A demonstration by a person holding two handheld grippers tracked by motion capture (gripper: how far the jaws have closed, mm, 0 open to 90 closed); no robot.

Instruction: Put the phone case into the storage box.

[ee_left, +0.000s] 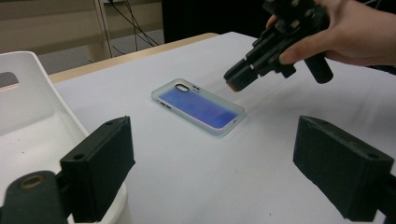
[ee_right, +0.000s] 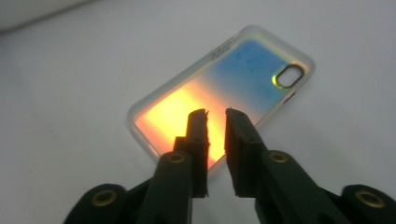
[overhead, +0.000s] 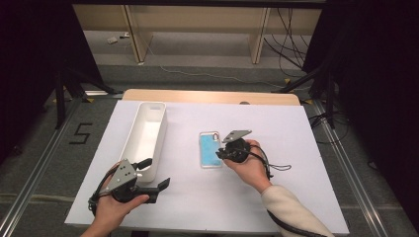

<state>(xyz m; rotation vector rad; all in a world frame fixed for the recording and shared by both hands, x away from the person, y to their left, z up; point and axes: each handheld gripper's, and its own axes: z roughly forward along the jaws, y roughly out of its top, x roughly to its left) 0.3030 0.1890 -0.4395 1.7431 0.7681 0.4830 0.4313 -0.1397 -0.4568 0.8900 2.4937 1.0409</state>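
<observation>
**Right gripper above the phone case**

The phone case (overhead: 210,149) lies flat on the white tabletop (overhead: 276,197), just right of the white bin (overhead: 129,143). The right gripper (ee_right: 215,113) hovers over its near end — jaws slightly apart, holding nothing. The left gripper (ee_left: 212,154) has its jaws wide apart and empty, beside the bin.
</observation>
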